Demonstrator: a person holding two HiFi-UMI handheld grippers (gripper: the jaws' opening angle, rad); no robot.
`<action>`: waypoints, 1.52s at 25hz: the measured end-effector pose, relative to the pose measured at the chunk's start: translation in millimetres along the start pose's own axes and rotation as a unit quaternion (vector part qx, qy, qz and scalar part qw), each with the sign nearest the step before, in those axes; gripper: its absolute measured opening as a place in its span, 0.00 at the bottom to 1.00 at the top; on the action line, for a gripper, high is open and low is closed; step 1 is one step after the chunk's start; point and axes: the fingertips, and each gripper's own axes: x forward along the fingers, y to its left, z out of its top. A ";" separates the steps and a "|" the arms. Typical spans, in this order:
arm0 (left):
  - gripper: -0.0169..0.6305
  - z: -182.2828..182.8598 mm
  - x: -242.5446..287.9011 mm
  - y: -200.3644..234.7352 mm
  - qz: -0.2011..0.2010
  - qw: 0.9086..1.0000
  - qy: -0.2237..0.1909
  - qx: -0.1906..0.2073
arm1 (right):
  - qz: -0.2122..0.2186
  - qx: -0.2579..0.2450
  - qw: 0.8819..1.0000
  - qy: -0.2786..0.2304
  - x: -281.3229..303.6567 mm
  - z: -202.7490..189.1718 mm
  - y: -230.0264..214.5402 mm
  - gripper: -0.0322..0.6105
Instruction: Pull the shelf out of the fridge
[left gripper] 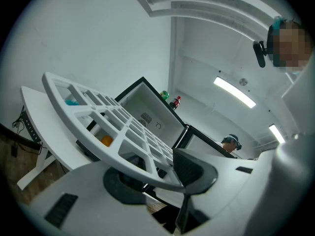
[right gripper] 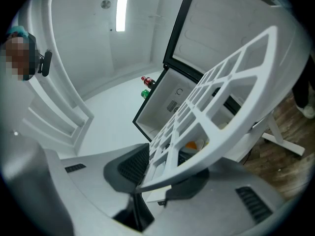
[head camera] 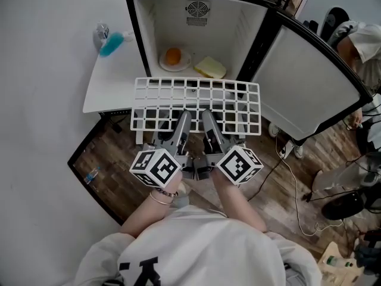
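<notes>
Both grippers clamp the near edge of the shelf, side by side.
My left gripper (head camera: 183, 118) and right gripper (head camera: 208, 116) are closed on the shelf (head camera: 196, 103); it lies flat before me, long axis crosswise, far edge just in front of the open fridge (head camera: 199, 37).

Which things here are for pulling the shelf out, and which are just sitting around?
For the job:
- white shelf, gripped along its front edge
- left claw and right claw, both shut on it
- open fridge

Just sitting around:
- orange on a plate
- yellow slab beside it
- teal thing on the white table
</notes>
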 end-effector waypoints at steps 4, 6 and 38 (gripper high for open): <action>0.27 -14.9 -17.0 -21.1 0.002 1.000 -0.003 0.001 | 0.002 0.001 1.000 0.002 -30.4 3.4 0.9 0.22; 0.27 -21.5 -27.2 -30.0 0.005 1.000 -0.006 0.000 | 0.003 0.001 1.000 0.005 -44.7 3.2 2.6 0.22; 0.27 -61.0 -138.0 -130.3 0.009 1.000 -0.024 0.003 | 0.017 0.003 1.000 0.009 -188.9 7.5 50.0 0.22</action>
